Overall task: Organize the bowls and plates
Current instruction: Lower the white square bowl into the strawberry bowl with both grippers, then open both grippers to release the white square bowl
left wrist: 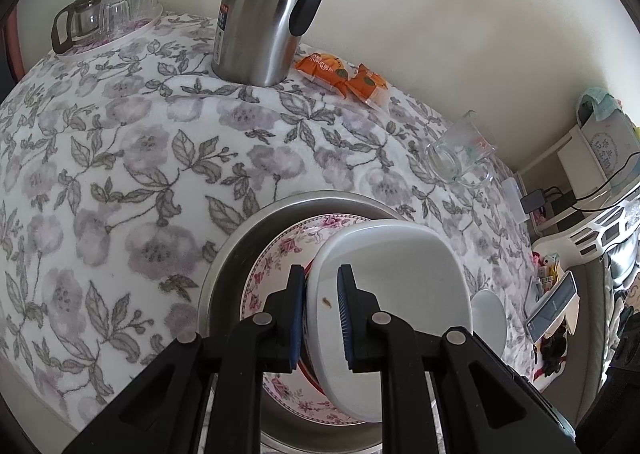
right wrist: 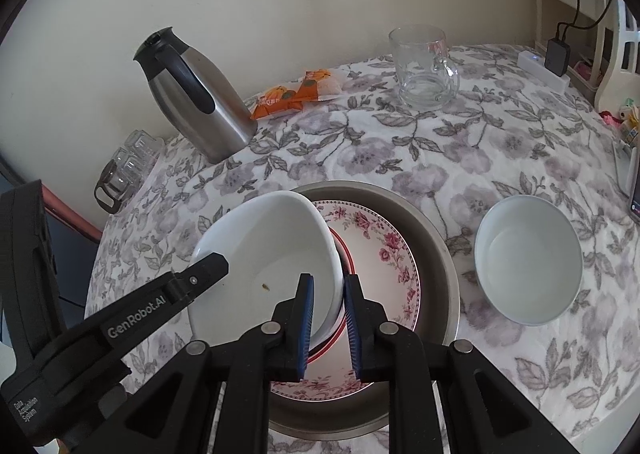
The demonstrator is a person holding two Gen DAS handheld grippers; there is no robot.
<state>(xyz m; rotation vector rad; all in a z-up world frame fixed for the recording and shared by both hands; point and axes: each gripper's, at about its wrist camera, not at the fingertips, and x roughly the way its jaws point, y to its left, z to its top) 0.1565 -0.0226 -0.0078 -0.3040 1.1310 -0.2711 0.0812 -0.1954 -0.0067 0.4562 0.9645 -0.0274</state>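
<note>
The left hand-held gripper (left wrist: 320, 318) is seen clenched on the rim of the white glazed squarish bowl (left wrist: 392, 274), one blue ribbed pad inside the wall and one outside. In the right wrist view the right hand-held gripper (right wrist: 329, 328) straddles the opposite rim of the same bowl (right wrist: 272, 254), its jaws standing slightly apart on either side of the wall; whether the pads bear on it cannot be told. The bowl is thus held between the two, tilted, directly ahead of both and equally near to each, its open face turned toward the left gripper. A small brown speck is noted on its smooth inner surface. Beneath it lie a red-rimmed dish (right wrist: 347, 254), largely hidden, and a pink floral-patterned ceramic plate (right wrist: 384, 246), nested in a dull round metal basin (right wrist: 436, 254). A second, round white bowl (right wrist: 528, 262) stands apart on the right of the basin, on the bench covered with a grey floral cloth (right wrist: 440, 158). Farther off are a clear glass mug (right wrist: 424, 70), orange snack packets (right wrist: 296, 94), a brushed steel jug with black handle (right wrist: 200, 102), and upturned glasses (left wrist: 120, 6) on a tray.
</note>
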